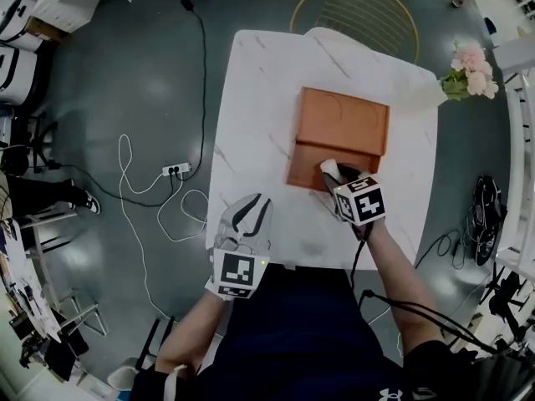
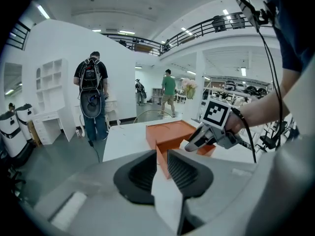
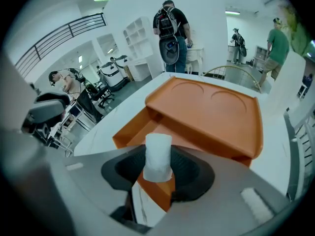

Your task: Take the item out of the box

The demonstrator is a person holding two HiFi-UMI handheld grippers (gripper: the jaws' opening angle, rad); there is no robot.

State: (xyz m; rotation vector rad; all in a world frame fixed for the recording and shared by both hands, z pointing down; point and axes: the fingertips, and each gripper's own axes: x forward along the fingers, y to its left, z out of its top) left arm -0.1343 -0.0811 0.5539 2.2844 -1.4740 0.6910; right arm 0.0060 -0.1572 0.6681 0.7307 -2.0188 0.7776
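An orange box [image 1: 311,170] lies open on the white marble table [image 1: 259,98], its lid [image 1: 344,122] folded back to the far side. My right gripper [image 1: 332,174] is at the box's near edge, shut on a white rolled item [image 1: 328,169]. In the right gripper view the white item [image 3: 157,156] stands upright between the pads of the right gripper [image 3: 157,170], in front of the orange box [image 3: 211,107]. My left gripper [image 1: 251,214] hovers over the table's near left edge. Its jaws stand slightly apart with nothing between them, and the left gripper [image 2: 161,163] faces the box [image 2: 170,132].
A vase of pink flowers [image 1: 468,72] lies at the table's far right. A gold wire chair [image 1: 355,11] stands behind the table. A power strip [image 1: 175,170] and cables lie on the floor to the left. A person with a backpack [image 2: 91,100] stands beyond.
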